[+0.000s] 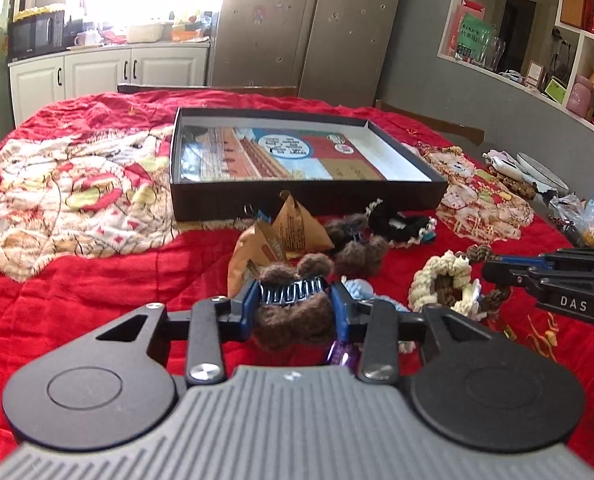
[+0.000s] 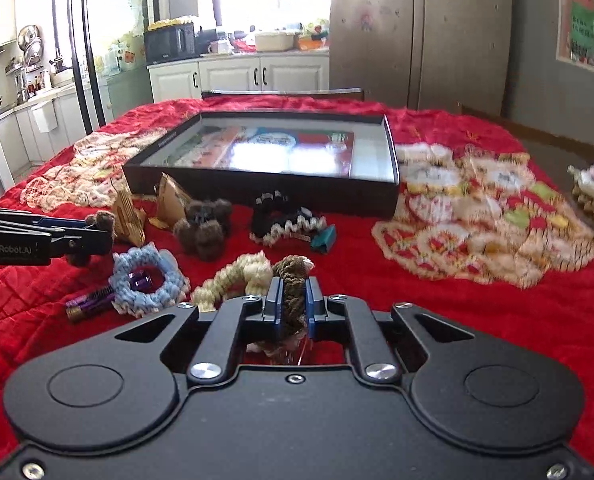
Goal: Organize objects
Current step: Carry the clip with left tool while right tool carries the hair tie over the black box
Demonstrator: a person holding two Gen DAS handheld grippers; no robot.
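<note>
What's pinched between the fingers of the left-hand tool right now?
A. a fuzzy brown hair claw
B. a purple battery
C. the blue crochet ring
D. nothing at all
A: the left gripper is closed on the fuzzy brown hair claw, its dark teeth showing between the blue pads, while the blue crochet ring and battery lie on the red quilt.

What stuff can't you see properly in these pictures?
- Left wrist view: the fuzzy brown bear-shaped hair claw has its lower half hidden behind the left gripper.
- Right wrist view: the shallow black cardboard box has its printed picture washed out by glare.
- Right wrist view: the knotted brown rope ring is mostly hidden by the right gripper.
</note>
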